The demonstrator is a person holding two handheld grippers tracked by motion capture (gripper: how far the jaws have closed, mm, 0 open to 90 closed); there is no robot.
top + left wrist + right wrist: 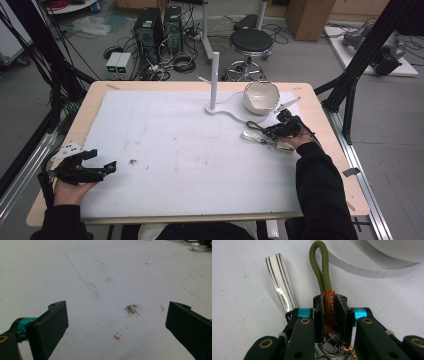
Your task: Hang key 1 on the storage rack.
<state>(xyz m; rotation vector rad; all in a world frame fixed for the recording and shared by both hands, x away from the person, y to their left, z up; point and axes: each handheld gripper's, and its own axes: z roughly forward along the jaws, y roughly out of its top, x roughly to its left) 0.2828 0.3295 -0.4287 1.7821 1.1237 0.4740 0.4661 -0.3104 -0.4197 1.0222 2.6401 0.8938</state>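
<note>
My right gripper [329, 298] is shut on the brown stitched leather tab [329, 312] of a key fob. The fob's olive-green cord loop [322, 270] sticks out past the jaws, and small metal rings hang below the tab. A shiny striped metal strip [279, 282] lies flat just left of the jaws. In the high view that gripper [281, 128] sits at the right of the white foam sheet [175, 150], below the white bowl [261, 96]. My left gripper [102, 159] rests near the front left corner, open with nothing between its jaws [117, 306].
A white post on a curved base [215, 75] stands at the back middle, and its ribbed base edge [362, 265] runs close past the cord loop. A pale flat piece [288, 104] lies right of the bowl. A dark smudge [132, 309] marks the foam ahead of the left jaws.
</note>
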